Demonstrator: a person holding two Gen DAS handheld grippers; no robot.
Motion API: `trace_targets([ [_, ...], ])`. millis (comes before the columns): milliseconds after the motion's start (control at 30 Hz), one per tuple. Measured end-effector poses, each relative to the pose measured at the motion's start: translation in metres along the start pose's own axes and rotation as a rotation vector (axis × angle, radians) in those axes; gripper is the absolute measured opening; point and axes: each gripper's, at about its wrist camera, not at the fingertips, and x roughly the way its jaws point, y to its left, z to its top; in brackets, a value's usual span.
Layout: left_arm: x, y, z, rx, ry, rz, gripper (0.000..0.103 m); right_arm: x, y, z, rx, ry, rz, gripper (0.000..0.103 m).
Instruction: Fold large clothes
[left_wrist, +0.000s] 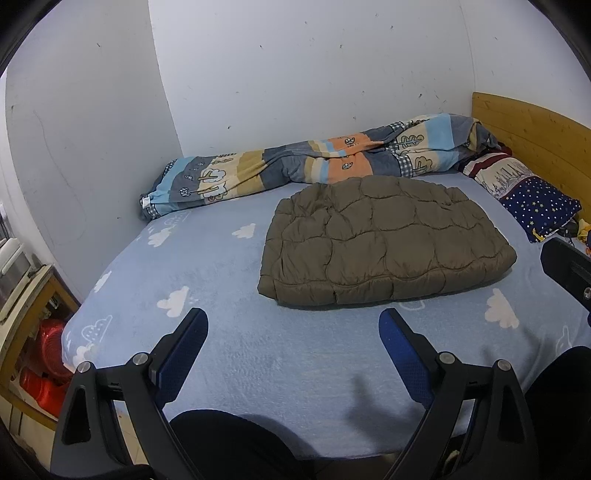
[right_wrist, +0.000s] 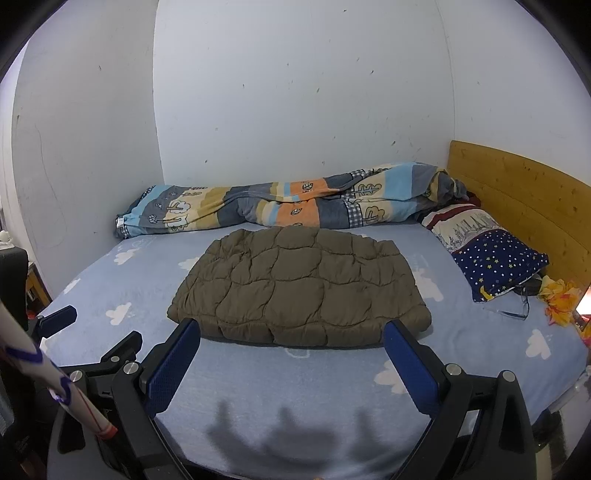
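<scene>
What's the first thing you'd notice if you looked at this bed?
A puffy brown quilted jacket, folded into a neat bundle, lies in the middle of the blue cloud-print sheet. Behind it, a colourful striped duvet is rolled up along the white wall, and a starry navy pillow sits by the wooden headboard on the right.

We've got two fisheye cams, one riding behind each claw, both tilted down across the bed (left_wrist: 221, 258) toward the wall corner. From the left gripper (left_wrist: 293, 321) the folded brown jacket (left_wrist: 384, 240) sits ahead and off to the right; from the right gripper (right_wrist: 291, 330) it's dead ahead, just past the fingertips. Both views share the jacket, the rolled quilt (right_wrist: 280, 206), the pillow (right_wrist: 495, 262) and the headboard (right_wrist: 517, 184).
</scene>
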Motion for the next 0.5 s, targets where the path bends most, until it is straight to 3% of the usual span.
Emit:
trace_targets([
  [500, 0.0012, -0.0002, -0.0015, 0.005, 0.002, 0.000, 0.093, 0.0010, -0.0035, 0.0005, 0.004, 0.008, 0.001, 0.101],
])
